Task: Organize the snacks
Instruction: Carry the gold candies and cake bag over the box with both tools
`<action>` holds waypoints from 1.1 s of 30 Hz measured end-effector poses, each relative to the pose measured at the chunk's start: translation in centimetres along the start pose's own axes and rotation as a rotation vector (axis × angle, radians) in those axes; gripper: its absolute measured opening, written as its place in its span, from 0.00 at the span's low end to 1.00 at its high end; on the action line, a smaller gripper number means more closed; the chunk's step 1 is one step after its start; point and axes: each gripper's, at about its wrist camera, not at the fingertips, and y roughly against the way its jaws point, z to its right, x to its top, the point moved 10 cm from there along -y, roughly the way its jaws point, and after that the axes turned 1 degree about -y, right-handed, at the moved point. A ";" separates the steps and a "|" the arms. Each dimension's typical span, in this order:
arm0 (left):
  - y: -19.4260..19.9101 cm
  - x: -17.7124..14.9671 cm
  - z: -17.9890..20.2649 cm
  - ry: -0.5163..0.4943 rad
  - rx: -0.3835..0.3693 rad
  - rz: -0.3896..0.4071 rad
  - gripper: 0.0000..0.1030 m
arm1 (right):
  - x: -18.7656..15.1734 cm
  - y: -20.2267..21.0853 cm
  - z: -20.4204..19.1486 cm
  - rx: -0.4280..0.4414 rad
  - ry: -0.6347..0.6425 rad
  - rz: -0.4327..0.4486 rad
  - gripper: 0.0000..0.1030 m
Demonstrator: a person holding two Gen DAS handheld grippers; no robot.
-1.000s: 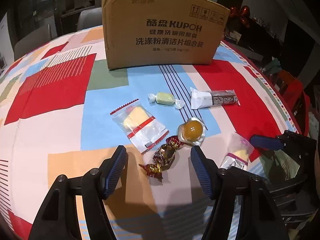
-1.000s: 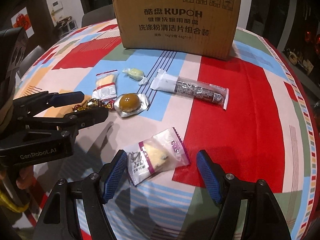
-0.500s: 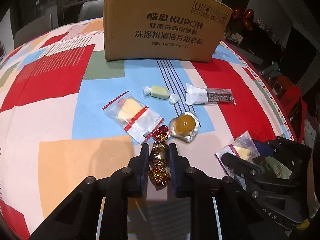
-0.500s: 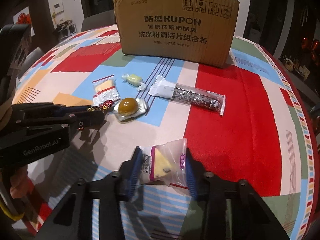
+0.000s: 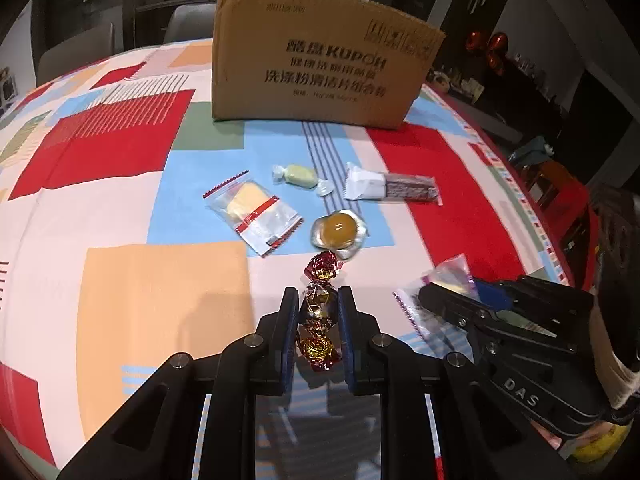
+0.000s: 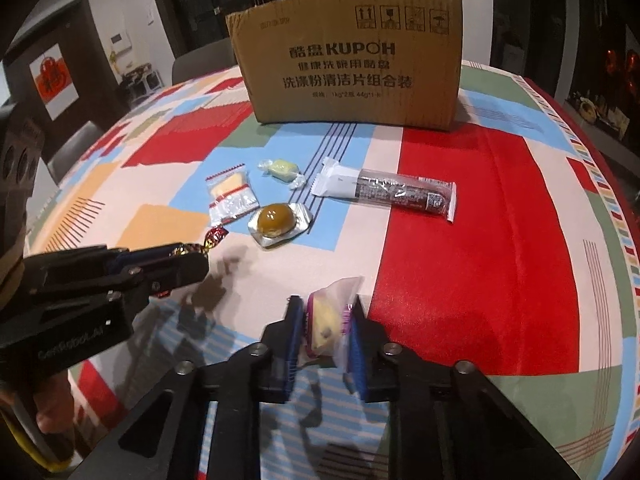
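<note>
My left gripper (image 5: 319, 295) is shut on a red-and-gold foil candy (image 5: 322, 269), its twisted ends sticking out above and below the pads. The candy hangs just over the patterned tablecloth (image 5: 160, 292). In the right wrist view, the right gripper (image 6: 325, 307) has its jaws closing and its pads press a clear packet with a yellow cake (image 6: 335, 290), crumpled between them. The left gripper (image 6: 192, 258) shows at the left there. The right gripper (image 5: 434, 297) shows at the right of the left wrist view.
A cardboard box (image 6: 348, 60) stands at the back of the table. In front of it lie a green wrapped candy (image 6: 282, 168), a red-striped cake packet (image 6: 232, 196), a brown jelly cup (image 6: 278, 220) and a dark snack bar (image 6: 388, 190). The table edge curves at the right.
Both grippers went from wide open to closed: the left on the foil candy, the right on the clear cake packet. The left one has lifted its candy slightly.
</note>
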 end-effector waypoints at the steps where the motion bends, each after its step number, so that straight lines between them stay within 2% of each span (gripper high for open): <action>1: 0.4 0.1 0.2 0.003 -0.005 0.009 0.19 | 0.1 0.2 -0.1 0.005 -0.004 0.006 0.17; 5: 1.3 0.5 0.6 -0.006 -0.003 0.034 0.19 | 0.5 0.9 -0.2 0.008 0.002 0.025 0.13; 18: 3.8 2.4 1.8 -0.024 -0.005 0.100 0.19 | 2.8 3.8 -0.8 0.043 -0.013 0.108 0.12; 33: 8.0 9.2 2.1 -0.083 0.025 0.254 0.19 | 9.3 7.8 -0.9 0.051 -0.020 0.273 0.12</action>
